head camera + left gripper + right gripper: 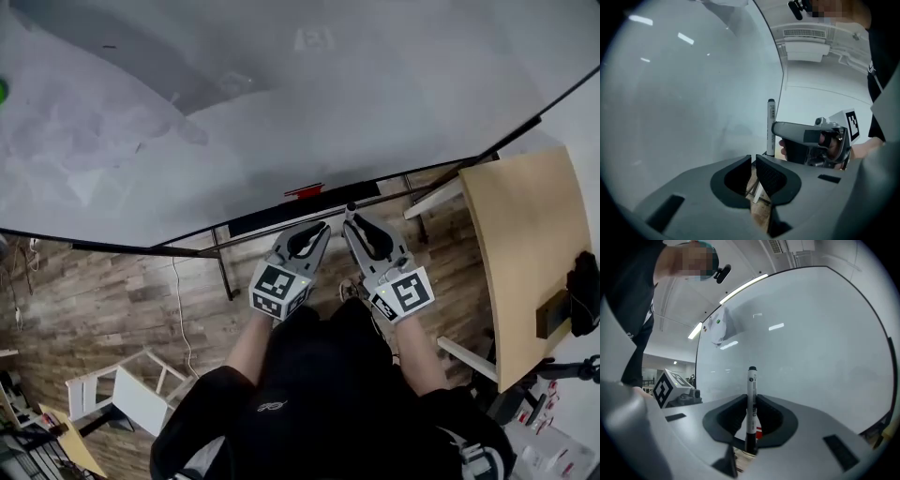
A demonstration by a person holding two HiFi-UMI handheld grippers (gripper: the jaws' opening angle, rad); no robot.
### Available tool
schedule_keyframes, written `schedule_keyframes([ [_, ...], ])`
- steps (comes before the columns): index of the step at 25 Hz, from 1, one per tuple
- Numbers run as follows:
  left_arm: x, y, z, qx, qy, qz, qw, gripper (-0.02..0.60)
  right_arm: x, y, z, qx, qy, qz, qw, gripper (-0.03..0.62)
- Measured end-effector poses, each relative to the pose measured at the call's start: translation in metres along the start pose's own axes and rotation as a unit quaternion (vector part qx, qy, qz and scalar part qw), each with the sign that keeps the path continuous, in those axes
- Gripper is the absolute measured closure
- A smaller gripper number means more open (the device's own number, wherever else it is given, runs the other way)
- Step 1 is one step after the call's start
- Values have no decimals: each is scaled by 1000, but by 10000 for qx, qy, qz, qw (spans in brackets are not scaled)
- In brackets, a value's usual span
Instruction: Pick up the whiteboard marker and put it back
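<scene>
Grey plastic left gripper (317,230), at nine o'clock of its twin, has its jaws clenched on nothing. Matching right gripper (352,216) grasps the white-barrelled, black-ended whiteboard marker (752,380), upright toward twelve o'clock, before the large white whiteboard (281,103).

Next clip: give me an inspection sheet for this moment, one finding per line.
Surface: whiteboard, faintly smudged at the left.
Job's things: whiteboard marker, upright in the right gripper.
Clutter: red item on the board's ledge.
Grippers: right gripper jaws shut on the marker; left gripper jaws shut, empty.
Cables: thin cable on the floor under the board.
Surroundings: wooden table at right, white chair, wood floor.
</scene>
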State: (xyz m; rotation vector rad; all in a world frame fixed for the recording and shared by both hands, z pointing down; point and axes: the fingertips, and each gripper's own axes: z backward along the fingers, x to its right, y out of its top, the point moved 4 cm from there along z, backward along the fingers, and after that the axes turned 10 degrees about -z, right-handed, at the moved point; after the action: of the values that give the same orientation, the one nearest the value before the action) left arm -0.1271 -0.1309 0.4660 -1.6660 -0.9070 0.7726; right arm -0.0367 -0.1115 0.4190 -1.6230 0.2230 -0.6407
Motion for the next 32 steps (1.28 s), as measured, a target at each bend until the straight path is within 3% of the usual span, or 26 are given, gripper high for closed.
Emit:
schedule_keyframes([
  [2, 3, 4, -4, 93, -353, -130, 9992, 569, -1, 2, 4, 52, -121, 11, 9999, 542],
  [6, 12, 10, -11, 198, -1040, -479, 9932, 484, -4, 6, 13, 62, -283, 17, 9996, 542],
  [10, 28, 16, -11, 357, -1920, -591, 9790, 466, -8, 9, 19, -18, -209, 47, 9998, 542],
  [15, 43, 25, -17, 641, -2504, -788, 9628, 466, -13, 10, 25, -38, -22, 57, 10000, 542],
  [18, 51, 29, -20, 732, -2564, -895, 9596, 466, -15, 9, 30, -55, -19, 63, 10000, 542],
  [25, 57, 33, -25, 843, -2426, -870, 9625, 469, -12, 7, 35, -42, -132, 98, 9999, 542],
  [32, 60, 30, -27, 865, -2272, -901, 9658, 511, -11, 3, 43, 38, -160, 27, 9999, 542],
])
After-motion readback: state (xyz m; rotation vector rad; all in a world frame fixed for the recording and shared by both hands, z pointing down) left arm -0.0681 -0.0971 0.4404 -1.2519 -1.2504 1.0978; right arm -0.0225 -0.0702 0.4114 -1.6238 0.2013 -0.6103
